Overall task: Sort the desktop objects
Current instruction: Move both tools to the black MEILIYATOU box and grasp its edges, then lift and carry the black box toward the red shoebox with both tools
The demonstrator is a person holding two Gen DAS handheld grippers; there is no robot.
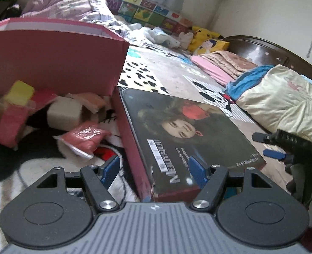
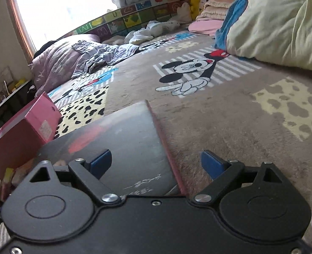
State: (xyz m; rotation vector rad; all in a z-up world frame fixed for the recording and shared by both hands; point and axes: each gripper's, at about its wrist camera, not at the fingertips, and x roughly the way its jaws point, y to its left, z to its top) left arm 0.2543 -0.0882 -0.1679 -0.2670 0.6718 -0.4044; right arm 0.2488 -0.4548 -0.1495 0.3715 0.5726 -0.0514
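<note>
Left gripper [image 1: 153,170]: jaws standing apart, straddling the near corner of a dark box [image 1: 189,135] with a portrait lid; whether the blue pads are pressing it, I cannot tell; the box is lying flat on the cartoon-print rug [image 1: 173,74]. Right gripper [image 2: 156,163]: jaws spread wide, nothing pinched, hovering over the same box's red edge [image 2: 166,146] (left pad above the lid, right pad above the rug [image 2: 230,114]); it is also showing at the right edge of the left view [image 1: 268,146]. Pink box [image 1: 50,57]: standing open just beside the dark box; wrapped sponges and blocks [image 1: 65,114] are lying jumbled in front of it. Bedding [image 1: 283,97]: piling up beyond.
</note>
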